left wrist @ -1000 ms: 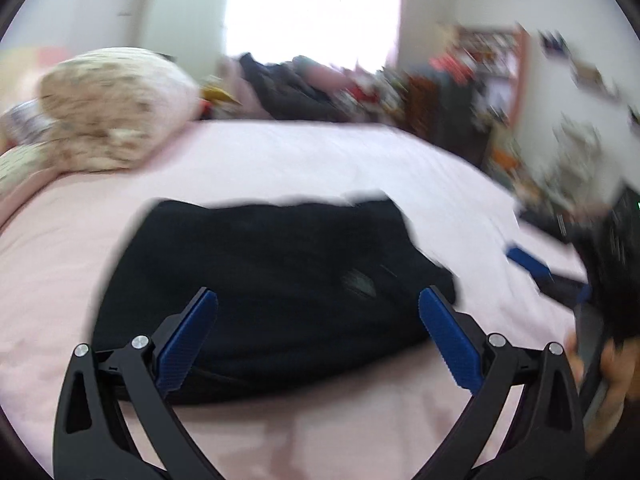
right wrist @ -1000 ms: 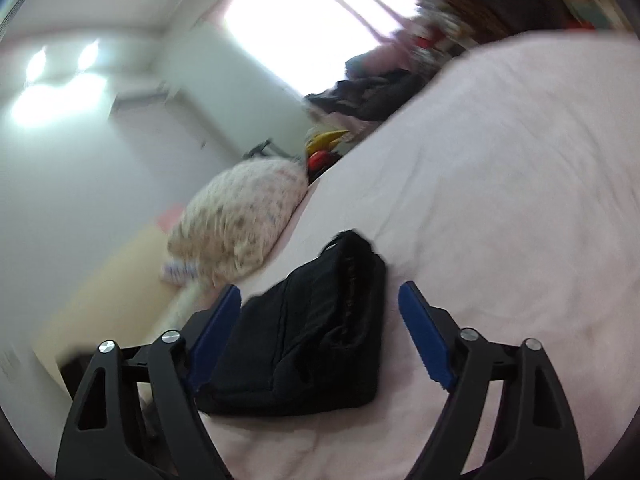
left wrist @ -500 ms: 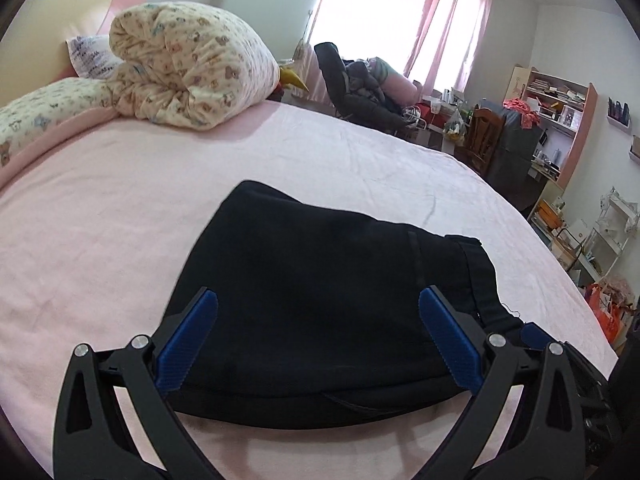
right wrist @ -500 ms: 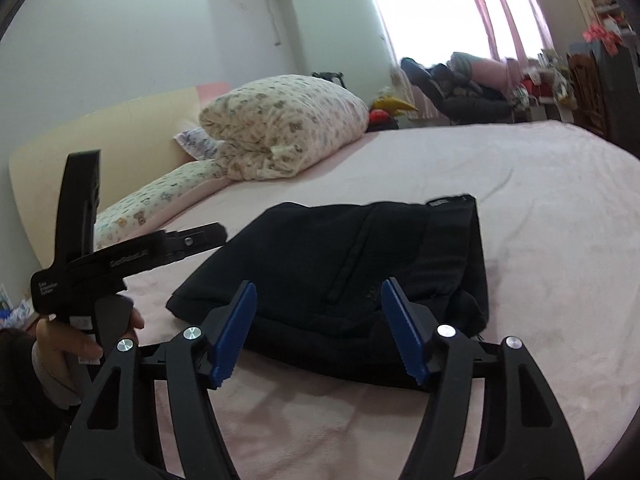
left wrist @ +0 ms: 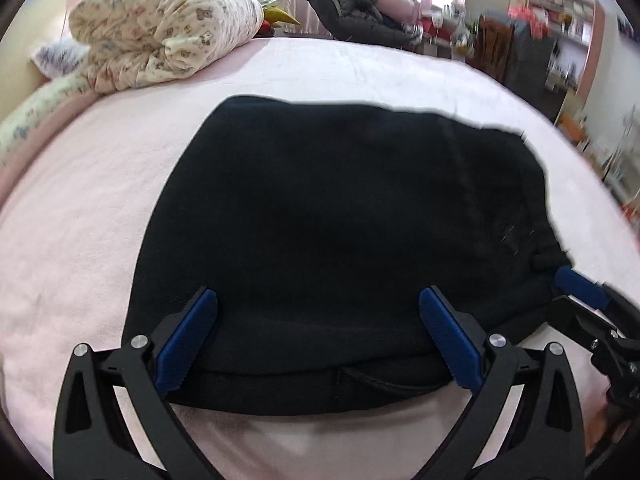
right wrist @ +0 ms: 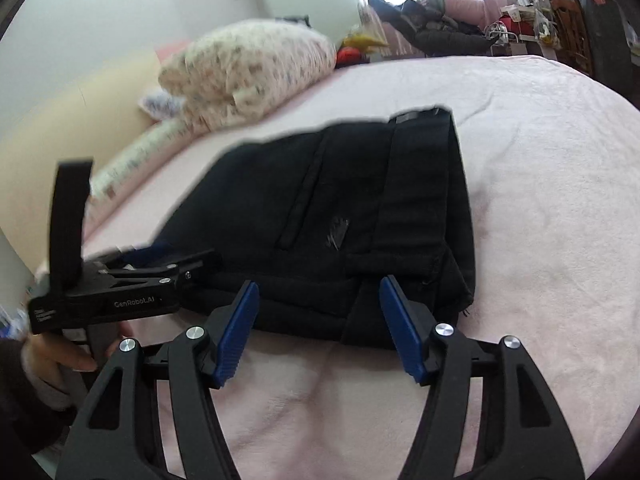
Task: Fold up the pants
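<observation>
Covering the bed [left wrist: 360,68], pink bedding carries folded black pants [left wrist: 340,220].

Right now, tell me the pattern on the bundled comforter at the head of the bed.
Cream with small teddy bears, clearest in the left wrist view.

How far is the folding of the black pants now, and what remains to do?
Mostly done: the black pants lie on the pink bed as a compact stack of layers. In hand: nothing is gripped; the left hand-held gripper and right hand-held gripper are both open at the near edge. Left: perhaps one last fold or tidying, judging by the uneven edges.
</observation>
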Available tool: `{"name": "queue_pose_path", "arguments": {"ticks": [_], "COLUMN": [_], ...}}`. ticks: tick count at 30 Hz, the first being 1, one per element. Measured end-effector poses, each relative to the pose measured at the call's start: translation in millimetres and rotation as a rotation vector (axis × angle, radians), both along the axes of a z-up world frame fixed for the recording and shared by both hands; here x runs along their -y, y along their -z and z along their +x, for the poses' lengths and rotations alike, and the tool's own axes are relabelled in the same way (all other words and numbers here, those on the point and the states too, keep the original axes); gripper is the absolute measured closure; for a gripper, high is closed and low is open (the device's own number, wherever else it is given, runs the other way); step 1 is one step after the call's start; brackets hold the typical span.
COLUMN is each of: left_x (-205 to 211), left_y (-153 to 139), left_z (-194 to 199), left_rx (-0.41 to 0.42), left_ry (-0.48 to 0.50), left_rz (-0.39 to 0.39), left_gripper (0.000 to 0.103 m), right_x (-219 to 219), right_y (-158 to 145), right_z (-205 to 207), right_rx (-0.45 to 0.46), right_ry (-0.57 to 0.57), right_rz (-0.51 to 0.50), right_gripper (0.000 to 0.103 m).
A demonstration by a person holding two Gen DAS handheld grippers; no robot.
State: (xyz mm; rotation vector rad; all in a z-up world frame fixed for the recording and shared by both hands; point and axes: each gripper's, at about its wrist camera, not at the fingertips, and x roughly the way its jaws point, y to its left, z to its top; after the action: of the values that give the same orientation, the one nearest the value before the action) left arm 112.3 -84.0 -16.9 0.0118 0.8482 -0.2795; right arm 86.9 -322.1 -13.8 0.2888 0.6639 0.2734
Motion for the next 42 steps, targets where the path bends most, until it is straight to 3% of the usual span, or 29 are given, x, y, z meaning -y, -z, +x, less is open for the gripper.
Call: {"name": "queue_pose_path", "arguments": {"ticks": [2,4,8,11,19,21,24,27,31,36,42], "left_x": [-11,-16,-12,-8,9,14,18,18,14,-10,-26], "left_y": [-14,-28,-42,-46,-37,-31,-9,3,-3,-27,-36], "left_z": [-2,2,24,43,82,89,104,111,112,73,15], "left_rx": [0.047,0.106,0.1,0.075,0.005,-0.02,-0.136,-0.169,-0.2,-0.096,0.055], "left_ry": [-0.009,-0.017,-0.029,-0.051,-0.066,-0.066,-0.068,-0.073,-0.059,-0.011,0.056], "left_rz": [-0.05,-0.046,-0.04,-0.062,-0.05,-0.033,-0.007,-0.008,-0.026,-0.096,-0.091], "left_gripper": [0.002,0.002,0.002,0.002,0.002,0.002,0.002,0.002,0.002,0.002,0.002], "right_x": [9,15,19,16,6,4,2,1,5,20,-4], "right_y": [-20,-32,-26,-18,-24,-25,2,9,8,-17,-20], "right_z": [-6,-7,7,13,29,36,58,59,56,37,32], "right_rx": [0.075,0.12,0.073,0.032,0.056,0.056,-0.107,-0.105,-0.086,0.012,-0.008], "right_ry": [0.031,0.049,0.055,0.045,0.029,0.023,0.02,0.01,0.004,-0.038,-0.136], "right_rz": [0.028,0.019,0.018,0.025,-0.043,-0.063,-0.107,-0.128,-0.094,0.06,-0.038], "right_gripper": [0.038,0.037,0.037,0.037,0.033,0.028,0.024,0.024,0.024,0.024,0.024]}}
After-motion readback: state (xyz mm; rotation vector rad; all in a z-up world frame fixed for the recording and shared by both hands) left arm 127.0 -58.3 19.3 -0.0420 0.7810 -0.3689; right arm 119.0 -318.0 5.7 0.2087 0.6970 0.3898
